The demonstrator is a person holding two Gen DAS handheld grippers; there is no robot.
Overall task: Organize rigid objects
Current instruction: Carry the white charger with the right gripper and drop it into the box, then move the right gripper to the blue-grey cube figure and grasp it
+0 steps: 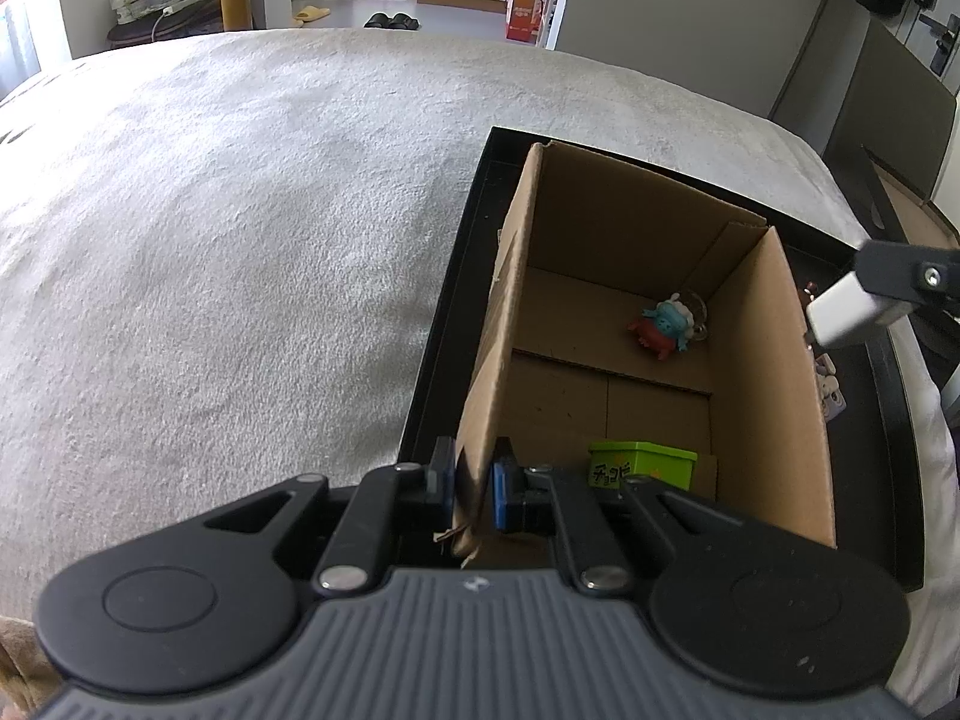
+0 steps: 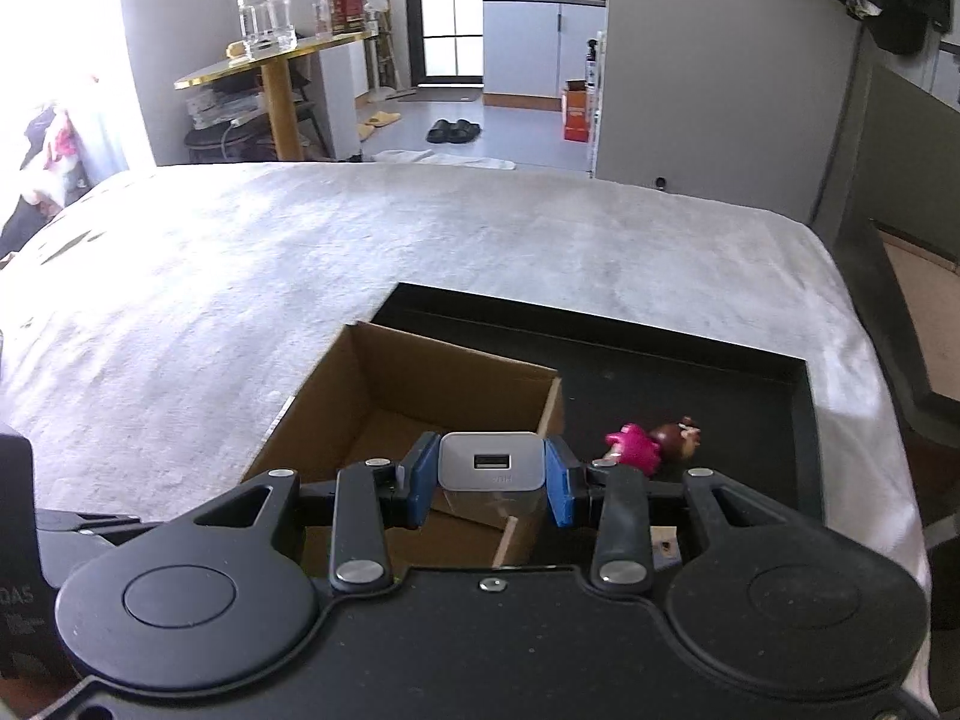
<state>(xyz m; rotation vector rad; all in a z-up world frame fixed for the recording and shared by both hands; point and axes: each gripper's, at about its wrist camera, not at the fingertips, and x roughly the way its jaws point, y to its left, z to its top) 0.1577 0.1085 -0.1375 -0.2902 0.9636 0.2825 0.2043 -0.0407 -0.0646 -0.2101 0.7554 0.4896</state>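
An open cardboard box (image 1: 774,372) stands in a black tray (image 1: 462,276) on a bed. My left gripper (image 1: 471,480) is shut on the box's left wall near its front corner. Inside the box lie a blue and red toy figure (image 1: 663,327) and a green block (image 1: 642,462) with black writing. My right gripper (image 2: 492,474) is shut on a white USB charger (image 2: 492,462), held above the box's right wall (image 2: 549,414). The charger (image 1: 840,312) also shows at the right edge of the left wrist view. A pink doll figure (image 2: 651,444) lies on the tray to the right of the box.
A pale grey blanket (image 1: 240,240) covers the bed left of and beyond the tray (image 2: 804,438). Small pale items (image 1: 828,384) lie on the tray right of the box. A dark panel (image 2: 900,252) stands at the bed's right side. A black box (image 2: 18,540) sits at the left.
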